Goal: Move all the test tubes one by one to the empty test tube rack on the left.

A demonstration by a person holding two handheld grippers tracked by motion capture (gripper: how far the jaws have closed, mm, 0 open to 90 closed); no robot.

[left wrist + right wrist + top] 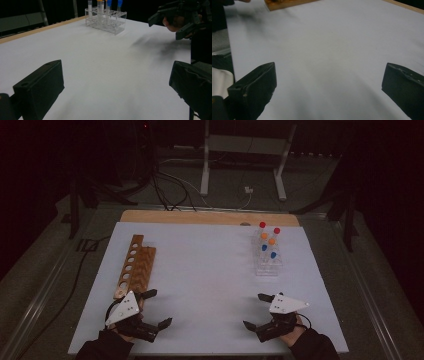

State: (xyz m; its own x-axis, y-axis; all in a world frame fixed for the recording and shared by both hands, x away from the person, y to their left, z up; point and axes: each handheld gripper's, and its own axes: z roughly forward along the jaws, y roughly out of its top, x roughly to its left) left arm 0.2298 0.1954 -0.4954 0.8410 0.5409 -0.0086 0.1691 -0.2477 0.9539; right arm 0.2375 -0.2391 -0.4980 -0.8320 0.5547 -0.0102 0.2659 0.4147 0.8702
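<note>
A white surface [210, 285] seen from above in a dim room. The left gripper [157, 309] sits at the near left edge, jaws spread wide with nothing between them, just beside the near end of a wooden rack [134, 265] with round holes. The right gripper [256, 311] sits at the near right, jaws also wide apart and empty. A clear tube rack [266, 261] holding red, orange and blue capped tubes stands farther back on the right, well apart from both

White table [210, 285], wooden rack [134, 265], clear tube rack [267, 262]
</note>
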